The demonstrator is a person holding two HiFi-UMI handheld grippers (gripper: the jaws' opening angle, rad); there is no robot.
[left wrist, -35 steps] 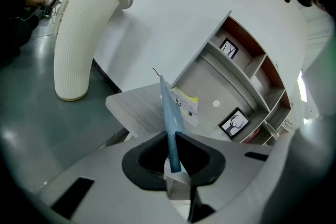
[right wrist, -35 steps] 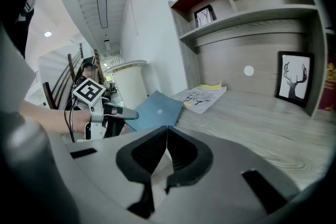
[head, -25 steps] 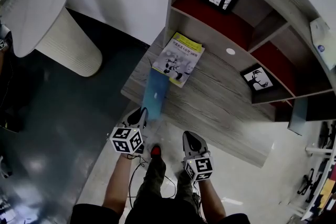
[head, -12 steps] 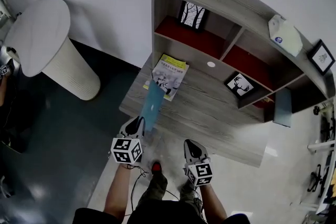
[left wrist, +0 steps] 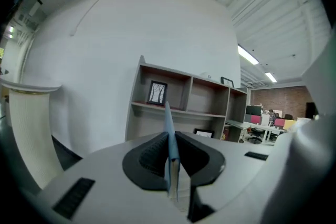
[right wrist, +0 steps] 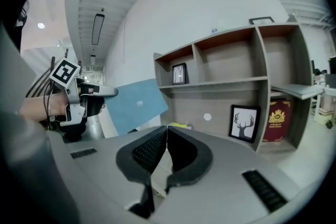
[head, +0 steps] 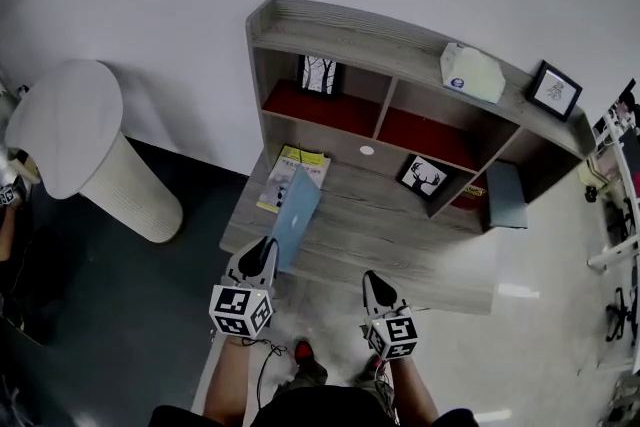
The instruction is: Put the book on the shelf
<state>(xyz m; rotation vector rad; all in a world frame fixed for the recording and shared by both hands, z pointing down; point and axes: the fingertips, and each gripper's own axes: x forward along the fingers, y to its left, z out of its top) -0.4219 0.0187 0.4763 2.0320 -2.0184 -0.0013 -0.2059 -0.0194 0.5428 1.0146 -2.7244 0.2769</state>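
Two claws: my left claw point(head: 266, 247) pinches thin blue flat book point(head: 296, 217) on edge, near-left before grey wooden shelf unit point(head: 380, 40); my right claw point(head: 374, 281) closed, empty. Carrying step; next, reach far, slot book in.

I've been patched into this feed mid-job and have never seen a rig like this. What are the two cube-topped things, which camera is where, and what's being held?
No robot: a person holds a two-jaw gripper in each hand; the marker cubes are part of them. The top-down picture comes from a camera on the person's head; the other two look along each gripper's own jaws. The left gripper is shut on a blue book, held on edge, pointing toward the shelf unit. The right gripper is shut and empty. A yellow book lies flat on the desk; a deer picture stands at its back.
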